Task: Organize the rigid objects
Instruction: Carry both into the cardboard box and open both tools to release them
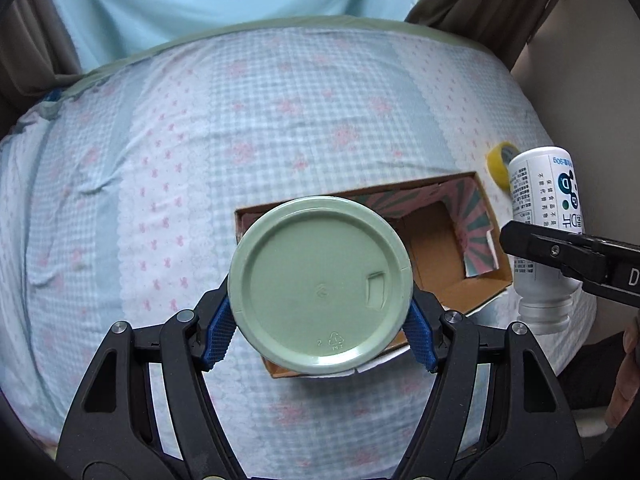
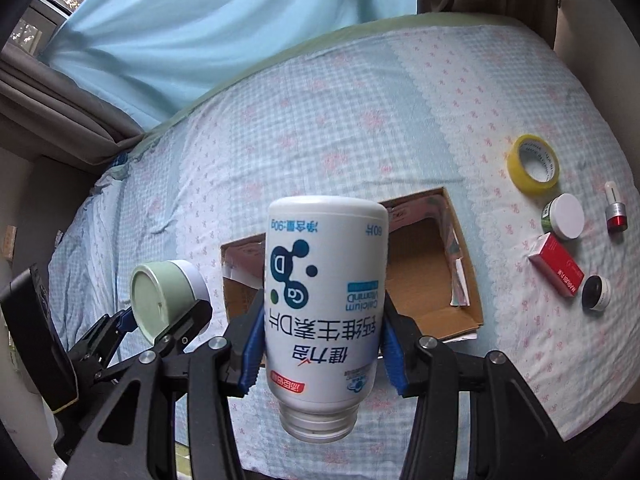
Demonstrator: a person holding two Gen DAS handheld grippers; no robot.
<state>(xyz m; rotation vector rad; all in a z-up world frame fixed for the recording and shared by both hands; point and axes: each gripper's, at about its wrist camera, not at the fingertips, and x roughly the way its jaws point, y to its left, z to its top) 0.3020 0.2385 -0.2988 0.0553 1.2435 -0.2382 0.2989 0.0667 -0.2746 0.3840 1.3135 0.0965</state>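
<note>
My left gripper (image 1: 320,320) is shut on a pale green round jar (image 1: 320,286), its flat base facing the camera, above the near left part of an open cardboard box (image 1: 486,280) on the bed. My right gripper (image 2: 320,344) is shut on a white supplement bottle (image 2: 326,292) held upside down, its neck toward the camera. In the right wrist view the green jar (image 2: 154,300) and the left gripper (image 2: 160,326) hang left of the box (image 2: 466,280). In the left wrist view the bottle (image 1: 542,236) sits right of the box.
On the checked bedsheet (image 2: 320,128), right of the box, lie a yellow tape roll (image 2: 534,166), a white-lidded jar (image 2: 564,216), a red carton (image 2: 556,266), a small red-based dropper bottle (image 2: 614,208) and a black-and-white round lid (image 2: 596,293). Curtains hang behind.
</note>
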